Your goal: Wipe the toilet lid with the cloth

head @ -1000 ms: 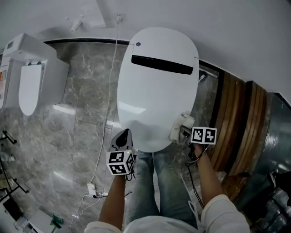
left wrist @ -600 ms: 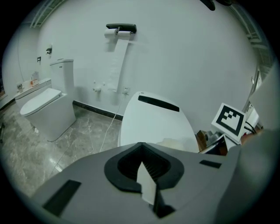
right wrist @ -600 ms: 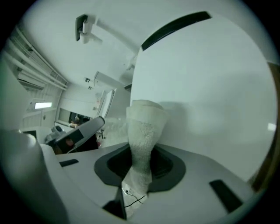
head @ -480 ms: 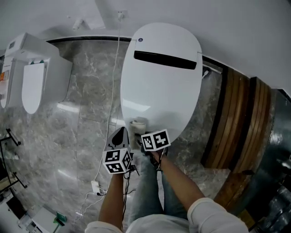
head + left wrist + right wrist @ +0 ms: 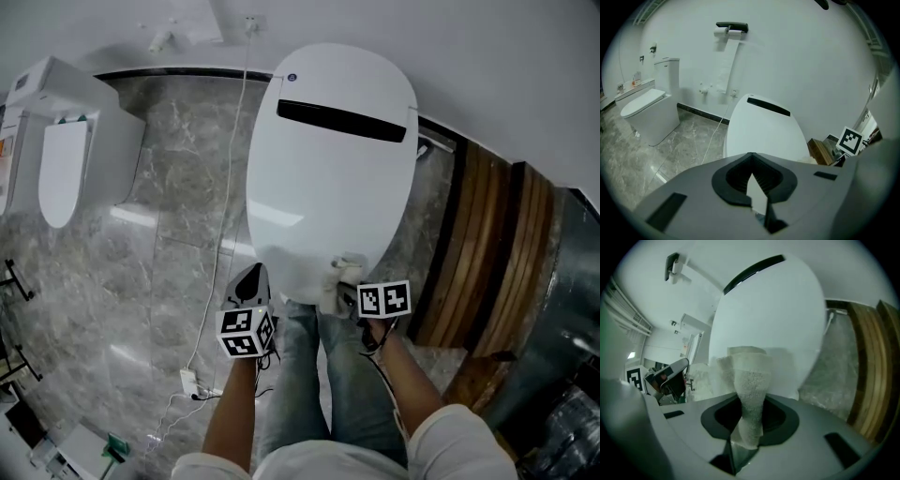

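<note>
Subject of inspection is a white toilet lid (image 5: 328, 169), closed, with a black strip (image 5: 342, 122) running across it near the hinge end. The right tool (image 5: 351, 289) is clamped on a pale terry cloth (image 5: 341, 275); the right gripper view shows the cloth (image 5: 749, 394) bunched and pinched between the jaws, its free end spreading forward past the tips. In the head view the cloth lies at the near front rim of the lid, right of centre, and appears to touch the rim; firm contact cannot be confirmed. The left tool (image 5: 251, 281) is closed with nothing between its jaws, as the left gripper view confirms with the tips (image 5: 751, 157) together. It is held just beside the lid's near left edge, apart from it, over the grey marble floor (image 5: 159, 272). Both tools point downward and away from the person, whose legs (image 5: 319, 384) stand directly in front of the bowl. A white cable (image 5: 228, 216) runs from the wall down across the floor beside the toilet. A second toilet (image 5: 66, 159) stands well apart at the left. A wooden panel (image 5: 487, 253) stands at the right. A paper holder (image 5: 731, 28) is mounted on the wall above.
</note>
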The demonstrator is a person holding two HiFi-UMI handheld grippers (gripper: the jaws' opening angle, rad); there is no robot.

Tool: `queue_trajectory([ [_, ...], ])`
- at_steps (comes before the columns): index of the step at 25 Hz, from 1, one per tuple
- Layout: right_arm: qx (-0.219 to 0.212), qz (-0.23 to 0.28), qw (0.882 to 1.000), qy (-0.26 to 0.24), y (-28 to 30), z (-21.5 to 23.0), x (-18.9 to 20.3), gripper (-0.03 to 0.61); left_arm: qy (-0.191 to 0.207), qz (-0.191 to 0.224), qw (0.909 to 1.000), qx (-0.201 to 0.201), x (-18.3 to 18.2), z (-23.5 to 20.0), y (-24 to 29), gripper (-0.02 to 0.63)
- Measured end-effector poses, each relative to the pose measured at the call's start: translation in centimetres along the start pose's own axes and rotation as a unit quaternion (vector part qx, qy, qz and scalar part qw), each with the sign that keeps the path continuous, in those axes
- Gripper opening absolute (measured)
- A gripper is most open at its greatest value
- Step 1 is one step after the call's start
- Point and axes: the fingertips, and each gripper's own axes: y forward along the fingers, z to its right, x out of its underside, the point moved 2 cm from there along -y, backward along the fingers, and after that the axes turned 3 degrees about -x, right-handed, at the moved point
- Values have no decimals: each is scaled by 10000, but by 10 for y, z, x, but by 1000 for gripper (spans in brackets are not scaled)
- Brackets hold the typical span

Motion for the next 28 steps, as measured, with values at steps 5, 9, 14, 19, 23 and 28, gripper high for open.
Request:
queue_trajectory([
  [5, 141, 202, 9979, 595, -22, 34, 6, 92, 82, -73, 9998, 171, 2, 12, 4, 12],
  [9, 221, 216, 9987, 395, -20, 33, 0, 92, 143, -80, 9995, 253, 3, 20, 13, 12],
  [14, -66, 446, 9982, 396, -25, 23, 0, 91, -33, 12, 9999, 158, -6, 23, 6, 12],
  [19, -311, 815, 9952, 446, -59, -15, -14, 91, -39, 219, 9997, 109, -47, 39, -27, 12],
  [23, -513, 1279, 9897, 396, -100, -49, -46, 91, 13, 550, 9985, -76, -102, 50, -56, 12],
  [28, -595, 1732, 9830, 151, -152, -85, -90, 91, -47, 1116, 9937, -24, -169, 68, -97, 12],
])
